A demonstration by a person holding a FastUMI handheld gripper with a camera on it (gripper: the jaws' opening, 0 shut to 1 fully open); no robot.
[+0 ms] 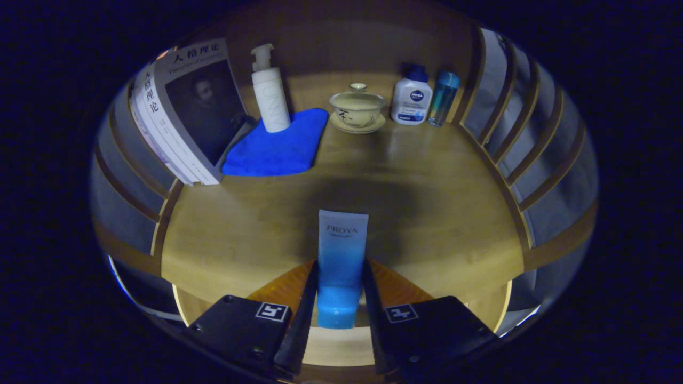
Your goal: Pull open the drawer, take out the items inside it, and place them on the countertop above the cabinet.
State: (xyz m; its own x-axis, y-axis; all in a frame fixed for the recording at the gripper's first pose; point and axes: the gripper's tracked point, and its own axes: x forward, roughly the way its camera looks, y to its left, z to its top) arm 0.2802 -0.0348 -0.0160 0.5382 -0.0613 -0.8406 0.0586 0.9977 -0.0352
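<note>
Claw (341, 298), lower centre of frame: both fingers closed against the sides of a pale-to-deep-blue plastic cosmetic tube (341, 266), cap end toward camera, held over the near edge of the wooden tabletop (427, 202). Upper left: folded blue cloth (277, 141) w/ white pump bottle (270, 96) on it, beside leaning books (184, 114).

Wooden countertop (427, 181): books (176, 117), blue cloth (277, 146), lidded cup on saucer (357, 109), two bottles (412, 102).

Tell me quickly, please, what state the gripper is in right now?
Gripper: shut on the blue tube, both fingers pressing its sides, held above the wooden countertop.
</note>
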